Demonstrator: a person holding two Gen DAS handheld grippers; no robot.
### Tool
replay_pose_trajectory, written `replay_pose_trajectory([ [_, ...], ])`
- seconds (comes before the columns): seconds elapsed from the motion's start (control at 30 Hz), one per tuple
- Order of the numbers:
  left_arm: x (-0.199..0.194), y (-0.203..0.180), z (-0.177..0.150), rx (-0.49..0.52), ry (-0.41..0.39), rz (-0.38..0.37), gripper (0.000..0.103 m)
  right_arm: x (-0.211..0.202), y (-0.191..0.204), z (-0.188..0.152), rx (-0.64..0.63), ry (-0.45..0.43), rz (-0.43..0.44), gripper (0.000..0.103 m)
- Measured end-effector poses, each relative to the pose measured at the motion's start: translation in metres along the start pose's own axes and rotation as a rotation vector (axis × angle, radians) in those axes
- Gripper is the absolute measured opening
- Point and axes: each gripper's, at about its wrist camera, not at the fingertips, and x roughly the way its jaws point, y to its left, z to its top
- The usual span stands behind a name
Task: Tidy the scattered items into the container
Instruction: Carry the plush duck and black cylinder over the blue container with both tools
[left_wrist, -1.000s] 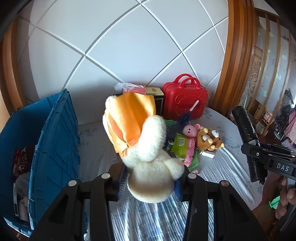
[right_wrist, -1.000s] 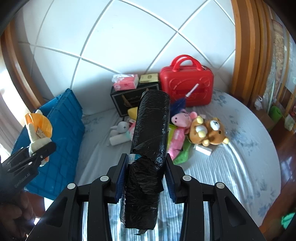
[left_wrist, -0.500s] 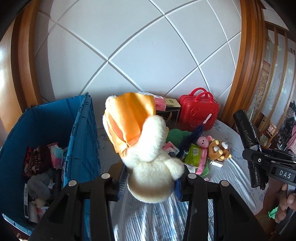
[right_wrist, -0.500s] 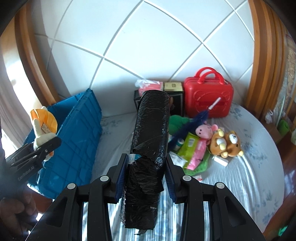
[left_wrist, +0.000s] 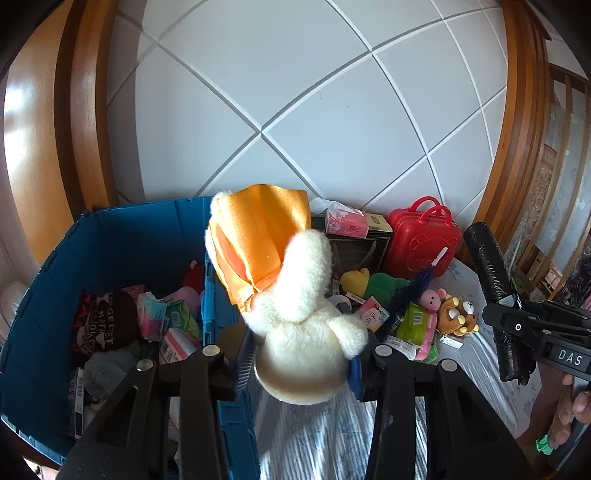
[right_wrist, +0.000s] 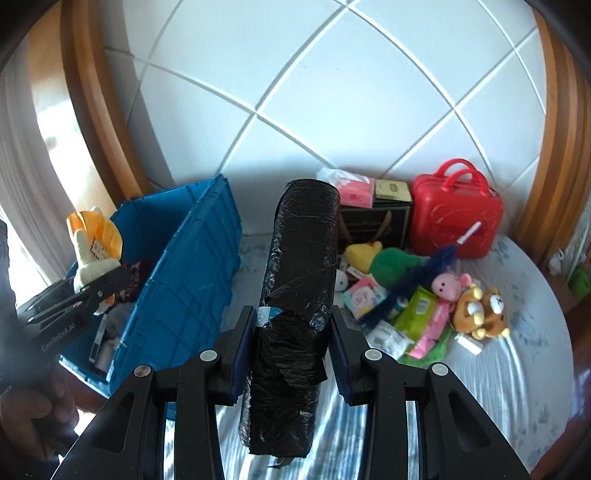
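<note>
1. Several items already lie inside the blue crate.
2. Left gripper is clamped on a white plush at the crate's right wall.
3. Right gripper is clamped on a black roll, right of the crate.
4. Toy pile, well right of the crate, remains.

Cream plush toy with orange satin cloth, glossy black plastic-wrapped roll, ribbed blue plastic crate, red hard-shell case.
</note>
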Motion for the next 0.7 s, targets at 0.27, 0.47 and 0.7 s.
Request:
replay_pose_trajectory([
  [0.27,-0.012,0.040,0.009,-0.036,-0.019,0.023,0.041,0.017,0.049,0.017,-0.045,0.001,0.049,0.037],
  [0.47,-0.016,0.071,0.013,-0.061,-0.020,0.045,0.041,0.036,0.083,0.023,-0.063,0.016,0.087,0.037],
  [0.7,-0.018,0.107,0.015,-0.087,-0.018,0.066,0.041,0.054,0.124,0.033,-0.100,0.024,0.115,0.037],
])
